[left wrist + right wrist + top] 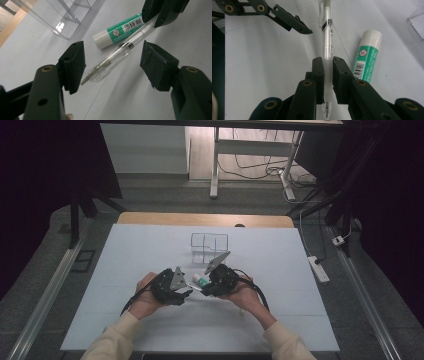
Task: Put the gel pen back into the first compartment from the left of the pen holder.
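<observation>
Spreading across most of the high view, the pale blue table point(150, 270) carries everything, with the person's hands meeting near its middle so that both tools can work on one slim thing. Beyond them stands a clear divided organizer point(209, 245), open at the top, probably the place where the small items are meant to go. The right gripper point(327, 75) is clamped on a clear pen point(327, 37), its pads pressing the barrel near one end so that the rest sticks out free toward the other hand; that grip seems meant to hold the pen steady and offered. The left gripper point(112, 65) has its jaws apart on either side of the pen's free end, touching nothing, seemingly placed to take hold there. In the left gripper view the pen point(117, 55) runs aslant between the two pads, held just above the table. Just beside the pen lies a glue stick point(367, 57), white-capped with a green label, resting on the table untouched. Its label bears a barcode and a round crossed-out symbol; the small print on it, and the dark marking on the pen barrel, are too fine to read.
</observation>
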`<state>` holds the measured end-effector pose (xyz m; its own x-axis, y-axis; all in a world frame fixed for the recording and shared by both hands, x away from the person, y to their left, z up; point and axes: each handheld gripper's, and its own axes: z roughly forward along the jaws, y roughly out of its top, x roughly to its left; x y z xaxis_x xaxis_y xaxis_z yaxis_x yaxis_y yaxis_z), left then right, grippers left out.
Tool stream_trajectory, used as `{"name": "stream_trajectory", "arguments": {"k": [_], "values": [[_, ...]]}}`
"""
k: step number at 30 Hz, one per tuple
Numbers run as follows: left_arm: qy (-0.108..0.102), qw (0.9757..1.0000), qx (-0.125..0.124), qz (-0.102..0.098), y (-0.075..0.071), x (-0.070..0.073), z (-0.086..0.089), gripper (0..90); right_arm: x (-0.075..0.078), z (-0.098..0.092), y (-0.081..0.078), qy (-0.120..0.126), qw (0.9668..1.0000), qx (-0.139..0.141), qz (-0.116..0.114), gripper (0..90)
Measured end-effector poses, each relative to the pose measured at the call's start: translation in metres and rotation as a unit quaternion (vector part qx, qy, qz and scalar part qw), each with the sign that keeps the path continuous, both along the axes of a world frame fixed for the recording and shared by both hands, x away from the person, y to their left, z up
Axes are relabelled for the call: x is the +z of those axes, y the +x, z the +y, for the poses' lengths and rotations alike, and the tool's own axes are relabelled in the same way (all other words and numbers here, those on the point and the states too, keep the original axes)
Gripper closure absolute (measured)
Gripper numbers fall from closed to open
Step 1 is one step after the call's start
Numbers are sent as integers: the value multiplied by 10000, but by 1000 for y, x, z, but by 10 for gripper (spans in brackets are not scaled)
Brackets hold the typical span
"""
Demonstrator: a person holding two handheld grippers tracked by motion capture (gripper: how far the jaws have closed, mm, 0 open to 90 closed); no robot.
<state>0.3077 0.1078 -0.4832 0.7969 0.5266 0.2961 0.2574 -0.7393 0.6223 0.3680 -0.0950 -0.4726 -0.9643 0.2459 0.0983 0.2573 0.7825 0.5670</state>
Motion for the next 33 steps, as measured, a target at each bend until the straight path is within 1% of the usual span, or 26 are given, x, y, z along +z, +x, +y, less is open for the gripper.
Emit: {"name": "stream_trajectory", "arguments": {"k": [3,6,9,11,12,15,17,18,20,22,24,26,27,30,32,33], "values": [[167,9999,-6,-21,1,-2,-2,412,0,0,0,4,10000,11,16,798],[339,9994,-24,-56,0,-5,-4,463,1,1,-1,11,10000,34,26,798],[535,9985,-28,-138,0,-7,-6,510,3,2,-1,50,9999,91,18,798],[582,9982,-43,-131,0,-8,-6,534,4,2,-2,58,9999,83,59,798],[674,9976,-82,-137,0,-7,-6,544,4,2,-2,55,9999,93,31,798],[755,9969,-183,-126,-1,-8,-6,591,5,2,-2,98,9999,66,73,798],[797,9964,-278,-120,-2,-9,-7,630,6,1,-2,133,9999,59,73,798],[821,9962,-287,-109,-2,-9,-7,646,6,1,-2,176,9998,83,53,797],[769,9964,-347,-9,-1,-9,-5,662,8,0,-3,207,9997,90,-53,792],[756,9962,-423,37,-2,-10,-5,709,9,0,-3,333,9994,33,-116,775],[769,9957,-517,62,-3,-9,-7,752,10,-1,-3,443,9986,-80,-286,740],[732,9957,-567,72,-3,-9,-8,774,12,-3,-2,602,9975,-189,-321,720],[707,9958,-578,81,-4,-9,-8,780,12,-4,-2,642,9971,-232,-338,709],[669,9964,-505,112,-3,-8,-7,793,14,-7,-2,821,9944,-412,-531,668],[622,9968,-485,140,-2,-8,-4,794,16,-9,-2,937,9919,-547,-653,620],[585,9970,-484,147,-1,-7,-3,795,18,-11,-2,1017,9902,-629,-728,604]]}}
